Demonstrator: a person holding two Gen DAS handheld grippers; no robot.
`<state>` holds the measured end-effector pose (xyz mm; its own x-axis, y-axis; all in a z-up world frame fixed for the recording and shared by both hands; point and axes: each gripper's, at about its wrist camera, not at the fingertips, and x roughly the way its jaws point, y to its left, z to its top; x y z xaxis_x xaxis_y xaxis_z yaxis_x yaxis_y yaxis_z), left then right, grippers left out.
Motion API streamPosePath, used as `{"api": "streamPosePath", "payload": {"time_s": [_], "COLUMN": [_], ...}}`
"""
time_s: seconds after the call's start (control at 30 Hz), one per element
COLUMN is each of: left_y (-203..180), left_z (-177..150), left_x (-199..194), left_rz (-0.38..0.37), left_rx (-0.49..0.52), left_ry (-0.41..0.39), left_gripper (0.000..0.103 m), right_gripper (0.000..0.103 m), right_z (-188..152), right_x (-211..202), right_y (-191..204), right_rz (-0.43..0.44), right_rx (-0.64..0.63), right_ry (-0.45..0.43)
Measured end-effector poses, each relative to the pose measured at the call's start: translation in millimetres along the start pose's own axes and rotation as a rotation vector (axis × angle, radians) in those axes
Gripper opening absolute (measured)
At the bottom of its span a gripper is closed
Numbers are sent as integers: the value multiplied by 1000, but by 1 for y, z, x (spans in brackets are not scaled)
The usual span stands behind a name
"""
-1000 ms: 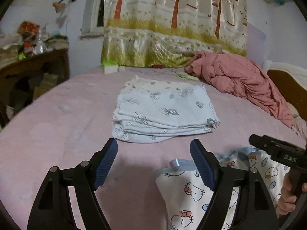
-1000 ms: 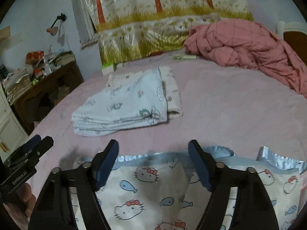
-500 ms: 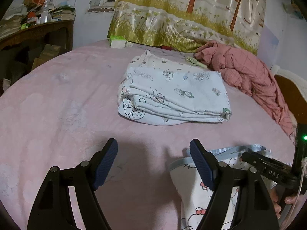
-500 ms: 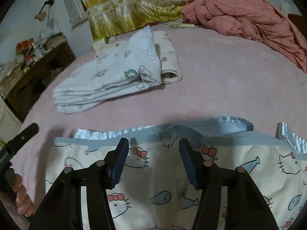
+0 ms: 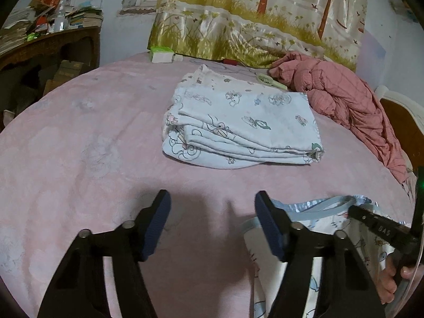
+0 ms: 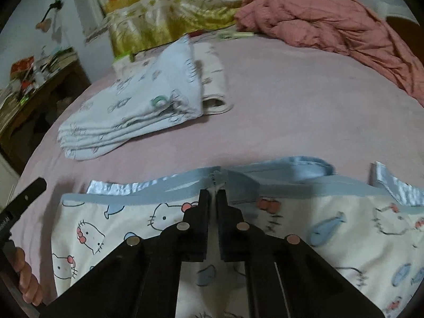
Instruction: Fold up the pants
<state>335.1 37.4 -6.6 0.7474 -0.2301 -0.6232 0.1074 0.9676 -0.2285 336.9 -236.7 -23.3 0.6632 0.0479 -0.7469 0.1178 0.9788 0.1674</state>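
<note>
Now | right gripper [image 6: 214, 194] pinches pants [image 6: 331, 228] at blue waistband centre, likely to lift for folding | left gripper [image 5: 212, 222] spread over bed [image 5: 79, 137], beside pants' edge, ready to grab.

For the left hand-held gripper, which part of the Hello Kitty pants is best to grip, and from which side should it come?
Probably the left end of the blue waistband of the pants. It lies flat on the bed, and this corner is free. The right hand-held gripper is shut on the waistband's middle. The left hand-held gripper is open beside that corner, so it could come in low from the pants' left side, sliding one finger under the edge.
</note>
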Motion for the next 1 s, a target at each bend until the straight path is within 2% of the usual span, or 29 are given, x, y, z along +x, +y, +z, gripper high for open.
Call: {"api": "streamPosePath", "payload": {"time_s": [0.2, 0.3, 0.47, 0.57, 0.67, 0.7, 0.73, 0.77, 0.83, 1.0], "left_y": [-2, -8, -25, -34, -39, -39, -37, -34, -29, -34], "left_z": [-2, -5, -14, -20, -25, -25, -26, -26, -27, -30], "left_x": [9, 15, 24, 28, 32, 32, 33, 35, 40, 36], "left_rz": [-36, -99, -162, -157, -158, -180, -229, -281, -367, -350], "left_rx": [-7, -5, 39, 81, 100, 92, 67, 41, -9, 25], "left_ry": [48, 92, 149, 179, 202, 213, 230, 251, 305, 304], "left_gripper": [62, 61, 61, 61, 60, 60, 55, 44, 42, 42], "right_gripper": [4, 4, 4, 4, 4, 4, 4, 4, 4, 4], "right_z": [2, 5, 6, 8, 8, 8, 8, 8, 7, 7], "right_x": [-14, -19, -20, -20, -22, -24, -26, -27, -27, -27], "right_y": [-13, -24, -34, -35, -34, -33, -33, -33, -34, -32], "right_rz": [-267, -326, -351, -368, -423, -435, -436, -429, -423, -422], "right_rx": [-12, 9, 27, 29, 10, 4, 3, 5, 7, 1], "right_ry": [-34, -38, -24, -18, -25, -30, -34, -35, -36, -35]}}
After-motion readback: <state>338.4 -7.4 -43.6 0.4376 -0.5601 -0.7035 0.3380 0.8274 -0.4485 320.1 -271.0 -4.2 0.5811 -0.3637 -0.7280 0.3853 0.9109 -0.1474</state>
